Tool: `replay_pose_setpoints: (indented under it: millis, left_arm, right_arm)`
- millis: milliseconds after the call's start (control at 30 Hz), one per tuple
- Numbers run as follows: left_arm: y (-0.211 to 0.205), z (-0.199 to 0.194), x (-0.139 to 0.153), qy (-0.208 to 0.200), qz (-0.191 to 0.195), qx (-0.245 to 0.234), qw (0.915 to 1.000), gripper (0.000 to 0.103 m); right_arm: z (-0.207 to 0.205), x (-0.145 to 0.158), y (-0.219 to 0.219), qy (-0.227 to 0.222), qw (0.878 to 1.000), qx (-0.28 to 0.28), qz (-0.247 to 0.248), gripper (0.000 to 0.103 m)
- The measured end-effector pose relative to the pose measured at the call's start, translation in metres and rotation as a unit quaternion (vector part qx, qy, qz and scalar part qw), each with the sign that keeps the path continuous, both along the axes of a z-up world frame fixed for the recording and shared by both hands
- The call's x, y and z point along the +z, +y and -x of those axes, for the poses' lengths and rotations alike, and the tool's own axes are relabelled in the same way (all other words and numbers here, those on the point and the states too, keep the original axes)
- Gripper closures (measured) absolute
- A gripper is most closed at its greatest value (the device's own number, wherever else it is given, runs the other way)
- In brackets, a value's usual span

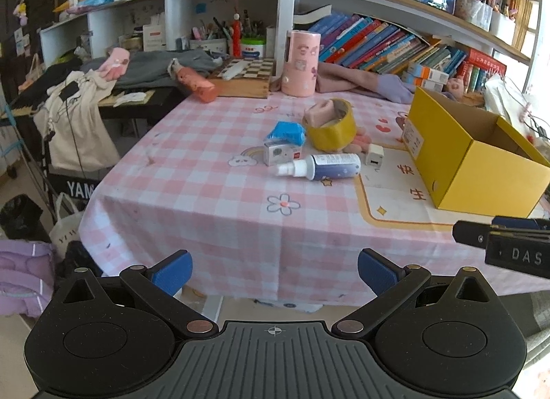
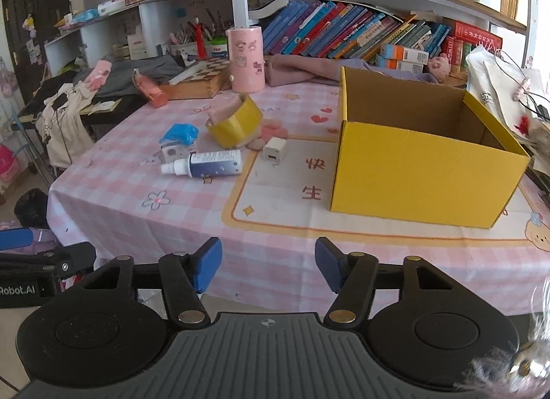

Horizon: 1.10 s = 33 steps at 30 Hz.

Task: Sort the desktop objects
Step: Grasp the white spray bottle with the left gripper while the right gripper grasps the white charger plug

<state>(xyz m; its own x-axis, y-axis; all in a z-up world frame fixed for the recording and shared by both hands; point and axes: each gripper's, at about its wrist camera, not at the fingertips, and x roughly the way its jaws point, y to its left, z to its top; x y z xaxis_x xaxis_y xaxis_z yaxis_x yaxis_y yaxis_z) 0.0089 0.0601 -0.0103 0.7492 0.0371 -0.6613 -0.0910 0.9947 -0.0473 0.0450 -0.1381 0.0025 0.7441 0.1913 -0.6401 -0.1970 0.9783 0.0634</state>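
Starting with both grippers, left [image 1: 275, 270] and right [image 2: 268, 266], empty and parted off the table edge, reach your right for the charger [image 2: 274, 149] beside the box [image 2: 422, 172].

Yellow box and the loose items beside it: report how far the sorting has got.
Done: nothing visible; what shows of the yellow box interior is bare cardboard. In hand: nothing; both the left tongs and right tongs are open and empty, short of the table edge. Left: spray bottle, white charger, yellow tape roll, blue packet and small grey box all lie on the tablecloth.
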Motion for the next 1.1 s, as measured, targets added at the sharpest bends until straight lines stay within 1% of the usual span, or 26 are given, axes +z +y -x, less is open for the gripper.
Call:
replay_pose_setpoints:
  millis: [167, 233, 367, 467, 567, 633, 733, 867, 933, 1100]
  left_arm:
    - [-0.002, -0.025, -0.002, -0.002, -0.011, -0.019, 0.9998, 0.000]
    - [-0.003, -0.037, -0.003, 0.000, -0.014, -0.029, 0.9995, 0.000]
    - [-0.008, -0.061, -0.004, -0.003, -0.028, -0.052, 0.9983, 0.000]
    - [-0.010, -0.081, -0.004, -0.004, -0.041, -0.060, 0.9973, 0.000]
    - [-0.012, -0.100, -0.004, -0.004, -0.047, -0.069, 0.9965, 0.000]
    - [-0.013, -0.109, -0.005, -0.004, -0.049, -0.075, 0.9959, 0.000]
    - [-0.016, -0.123, -0.009, 0.007, -0.057, -0.082, 0.9950, 0.000]
    - [-0.019, -0.136, -0.014, 0.015, -0.066, -0.103, 0.9924, 0.001]
    - [-0.019, -0.141, -0.016, 0.012, -0.071, -0.118, 0.9904, 0.003]
    - [-0.026, -0.155, -0.020, 0.006, -0.083, -0.159, 0.9837, 0.015]
  right_arm:
    - [-0.022, 0.000, 0.004, -0.009, 1.000, -0.002, -0.001, 0.052]
    - [-0.034, 0.000, 0.007, -0.012, 1.000, 0.002, -0.002, 0.057]
    - [-0.062, 0.000, 0.010, -0.007, 1.000, 0.007, -0.002, 0.062]
    - [-0.083, 0.000, 0.015, -0.008, 1.000, 0.012, -0.003, 0.063]
    - [-0.103, -0.002, 0.023, -0.008, 1.000, 0.026, 0.002, 0.063]
    - [-0.117, -0.005, 0.027, -0.007, 1.000, 0.026, 0.005, 0.063]
    - [-0.140, -0.010, 0.030, 0.003, 1.000, 0.005, 0.001, 0.065]
    - [-0.169, -0.018, 0.037, 0.020, 1.000, -0.019, 0.003, 0.065]
    - [-0.181, -0.021, 0.042, 0.028, 0.999, -0.024, 0.012, 0.065]
    - [-0.206, -0.029, 0.045, 0.061, 0.998, -0.030, 0.005, 0.065]
